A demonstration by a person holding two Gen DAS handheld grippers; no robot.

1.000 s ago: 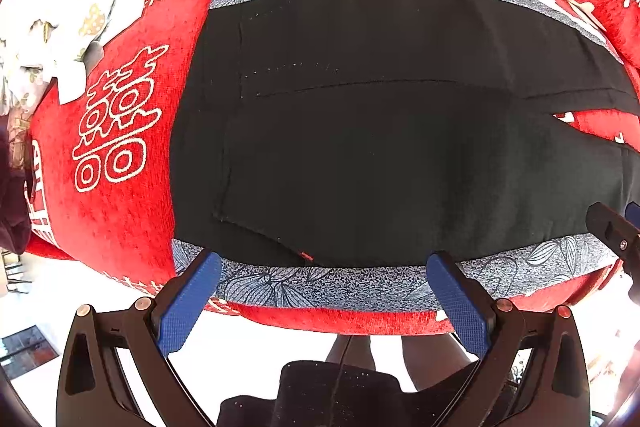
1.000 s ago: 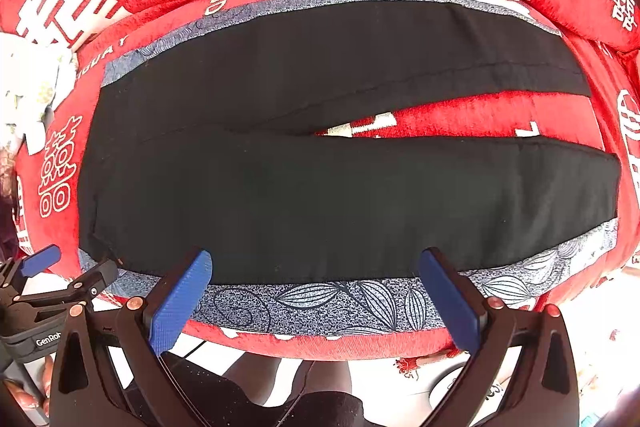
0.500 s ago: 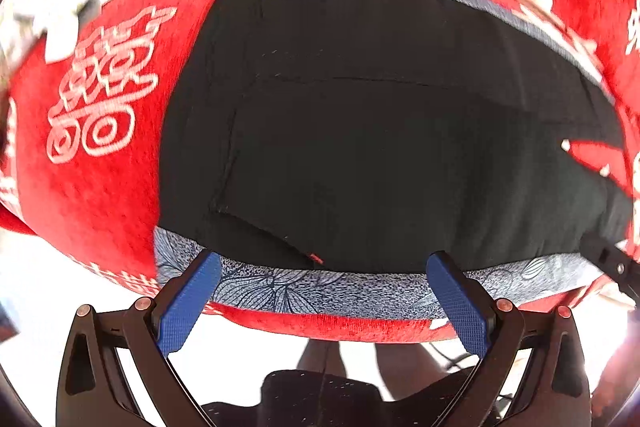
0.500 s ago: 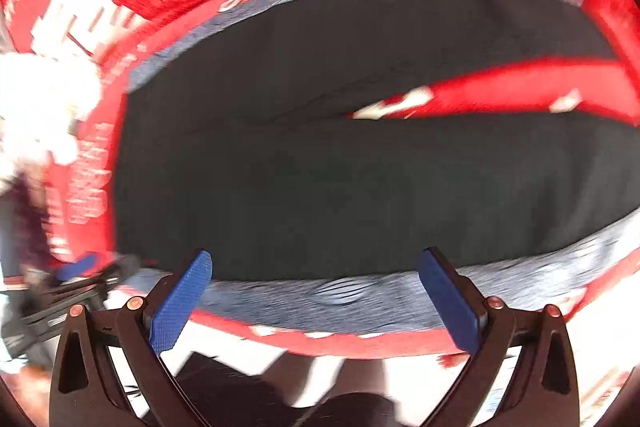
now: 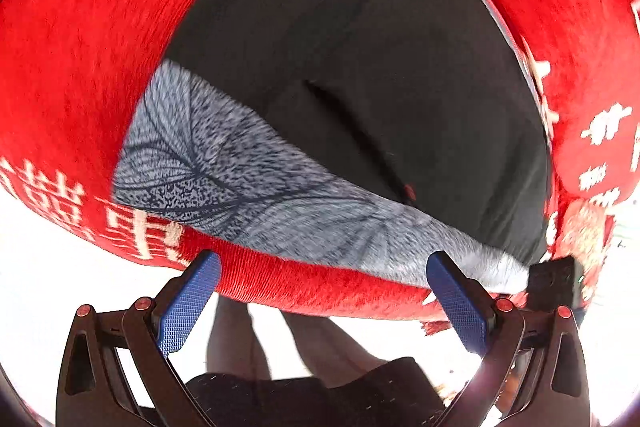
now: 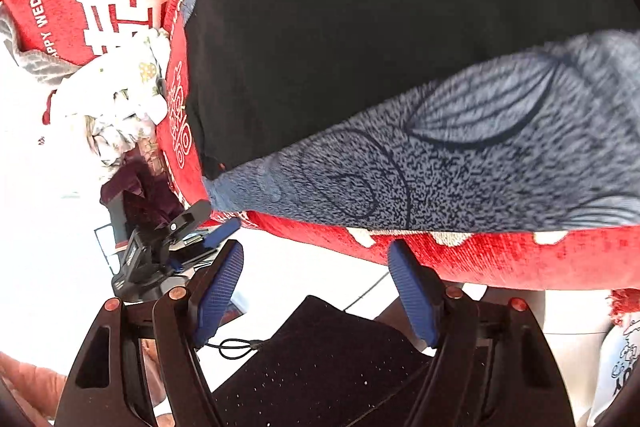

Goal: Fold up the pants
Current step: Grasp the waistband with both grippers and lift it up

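both claws dropped toward the pants, right claw narrowing, empty.

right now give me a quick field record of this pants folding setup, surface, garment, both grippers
surface: red cushion with white lettering, grey leaf-print mat on top
garment: black pants lying flat on the mat, not yet folded
left hand-held gripper: open, nothing between the blue pads, at the cushion's near edge
right hand-held gripper: open, jaws have just been closing, nothing between them, near the mat's front edge
contact: neither gripper touches the pants
clutter: pale crumpled cloth beside the cushion
image quality: left wrist view motion-blurred
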